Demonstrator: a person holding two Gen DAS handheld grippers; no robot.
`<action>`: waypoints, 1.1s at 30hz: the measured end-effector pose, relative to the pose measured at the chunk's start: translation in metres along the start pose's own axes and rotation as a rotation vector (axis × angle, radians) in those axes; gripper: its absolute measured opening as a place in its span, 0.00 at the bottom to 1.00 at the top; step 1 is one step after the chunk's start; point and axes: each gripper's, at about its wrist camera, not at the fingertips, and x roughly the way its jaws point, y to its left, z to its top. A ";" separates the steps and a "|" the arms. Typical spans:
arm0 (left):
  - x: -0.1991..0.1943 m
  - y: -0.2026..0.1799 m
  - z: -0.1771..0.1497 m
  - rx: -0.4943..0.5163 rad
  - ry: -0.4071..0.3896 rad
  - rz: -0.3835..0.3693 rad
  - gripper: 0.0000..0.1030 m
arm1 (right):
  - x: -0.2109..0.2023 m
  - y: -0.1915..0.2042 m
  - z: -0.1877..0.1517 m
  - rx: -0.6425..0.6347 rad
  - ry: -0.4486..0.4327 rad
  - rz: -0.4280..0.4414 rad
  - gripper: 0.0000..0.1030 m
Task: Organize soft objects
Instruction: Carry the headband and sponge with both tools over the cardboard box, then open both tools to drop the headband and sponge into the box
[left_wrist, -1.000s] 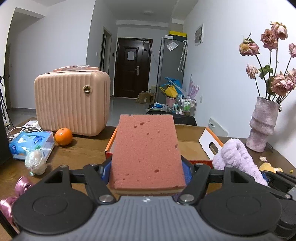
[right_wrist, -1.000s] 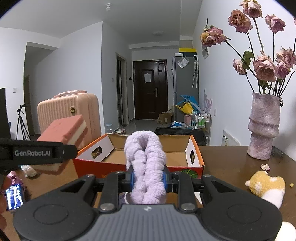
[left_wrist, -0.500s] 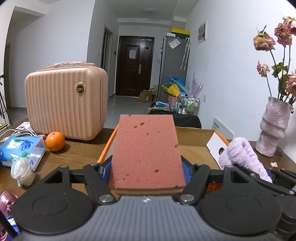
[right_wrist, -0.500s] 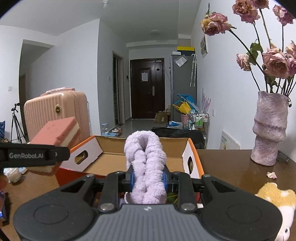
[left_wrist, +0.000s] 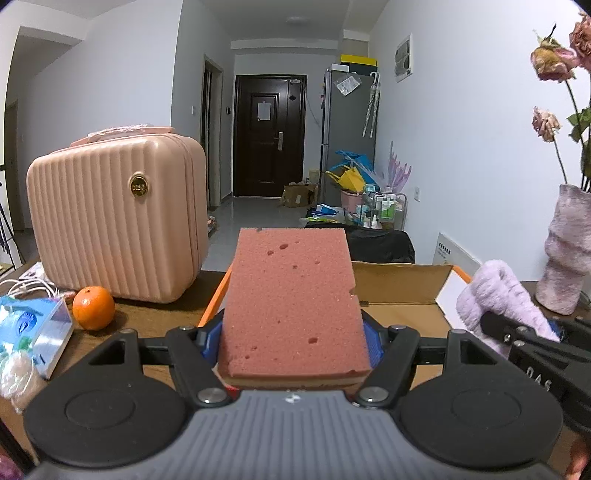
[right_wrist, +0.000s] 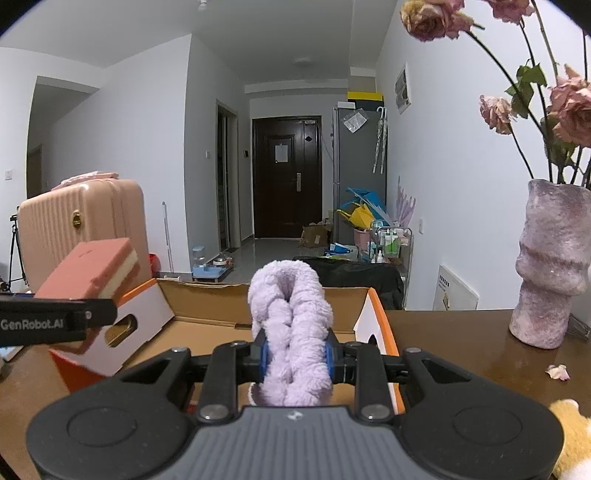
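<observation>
- While the open cardboard box (right_wrist: 207, 314) sits on the brown table (right_wrist: 461, 332), a pink ribbed case (left_wrist: 114, 221) stands just left of it.
- Over the box's left side, the left gripper (left_wrist: 293, 332) clamps a pink sponge (left_wrist: 291, 295).
- Above the box's near edge, the right gripper (right_wrist: 293, 356) pinches a fluffy lilac cloth (right_wrist: 290, 317).
- Left of the box lies an orange (left_wrist: 93, 307).

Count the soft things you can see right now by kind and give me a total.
Sponge, clamped in the left gripper: 1
Purple fluffy cloth, clamped in the right gripper: 1
Yellow plush toy on the table: 1
Total: 3
</observation>
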 end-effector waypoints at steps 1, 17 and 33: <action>0.005 0.000 0.002 0.002 -0.001 0.004 0.69 | 0.004 -0.001 0.000 0.000 0.001 -0.002 0.25; 0.047 -0.005 0.012 0.018 -0.015 0.011 0.69 | 0.044 0.000 0.007 0.003 0.012 -0.015 0.26; 0.060 0.007 0.005 -0.015 0.011 0.068 1.00 | 0.041 -0.011 0.003 0.045 -0.007 -0.046 1.00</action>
